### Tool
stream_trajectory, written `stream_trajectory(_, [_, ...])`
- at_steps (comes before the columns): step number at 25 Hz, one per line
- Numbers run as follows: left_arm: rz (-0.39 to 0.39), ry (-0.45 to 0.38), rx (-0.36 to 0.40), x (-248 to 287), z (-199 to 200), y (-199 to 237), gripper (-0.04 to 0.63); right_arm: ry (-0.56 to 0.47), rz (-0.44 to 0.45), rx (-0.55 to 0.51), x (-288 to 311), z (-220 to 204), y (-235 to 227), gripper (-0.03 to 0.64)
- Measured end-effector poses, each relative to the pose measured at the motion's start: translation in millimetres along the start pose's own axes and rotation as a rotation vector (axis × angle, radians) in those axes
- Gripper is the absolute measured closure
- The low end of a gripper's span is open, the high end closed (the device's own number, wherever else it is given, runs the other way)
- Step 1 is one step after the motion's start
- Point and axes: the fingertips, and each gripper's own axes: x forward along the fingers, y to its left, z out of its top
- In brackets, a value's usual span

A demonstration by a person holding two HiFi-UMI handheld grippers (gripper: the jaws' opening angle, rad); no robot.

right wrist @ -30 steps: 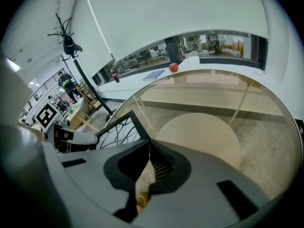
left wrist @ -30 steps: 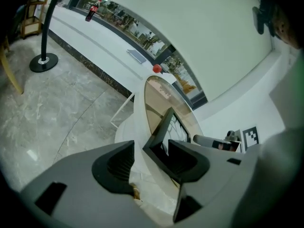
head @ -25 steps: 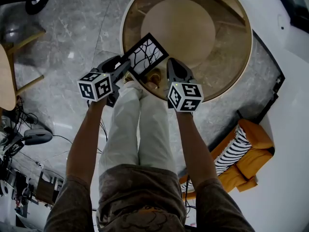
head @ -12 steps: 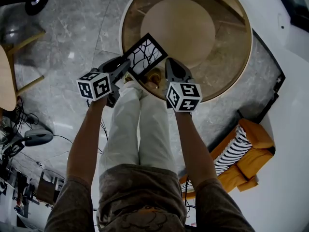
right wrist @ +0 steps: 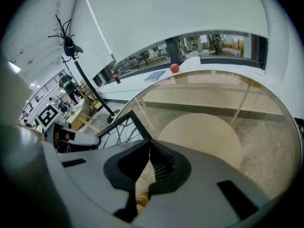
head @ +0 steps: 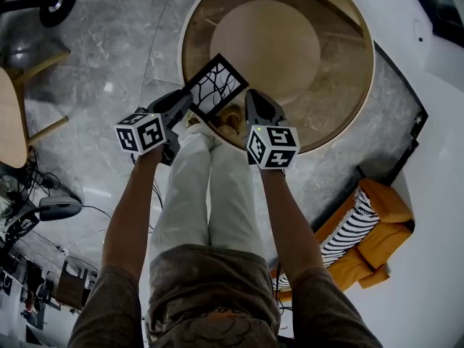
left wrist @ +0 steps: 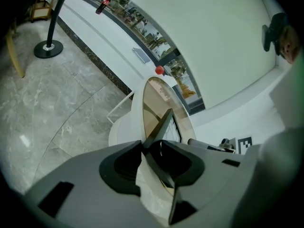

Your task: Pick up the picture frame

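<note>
1. Left gripper [left wrist: 153, 145] first: just been closing its jaws on the picture frame [head: 216, 85], biting the near-left short edge. By the look of it, now pressing that edge from both sides.
2. Right gripper [right wrist: 149, 144] next: squeezed fully together with nothing in between, hovering just beside the frame's near-right side. Can't tell about any contact there.
3. As for where the frame is: over the near-left rim of the round glass table [head: 341, 85], left corner poking out past the rim above the grey marble floor [head: 109, 49]. Can't say whether resting on the glass or clear of it.
4. Direction-wise: turned like a diamond in the head view, long axis running near-left to far-right. Far short end aimed in over the table, near short end toward the left gripper. Face with black branches on white turned up toward the head camera, and seen pretty much edge-on from the left gripper view.
5. Quick head count:
   - one frame
   - two grippers
   - one table, with one round beige base [head: 264, 42] showing through the glass
   - one orange armchair [head: 380, 241] off to the near right, with one striped cushion [head: 351, 227] on it
</note>
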Motion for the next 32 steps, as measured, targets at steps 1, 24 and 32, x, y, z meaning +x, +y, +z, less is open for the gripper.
stream_trajectory(1, [0.000, -0.002, 0.002, -1.5, -0.5, -0.6, 0.453, -0.001, -0.001, 0.000, -1.2, 0.5, 0.8, 0.597])
stream_trajectory(24, [-0.084, -0.050, 0.081, -37.9, 12.2, -80.8, 0.514, -0.024, -0.015, 0.013, -73.1, 17.5, 29.5, 0.598])
stream_trajectory(32, [-0.057, -0.068, 0.161, -71.6, 40.1, -135.4, 0.514, -0.075, -0.034, 0.029, -127.0, 53.6, 36.8, 0.597])
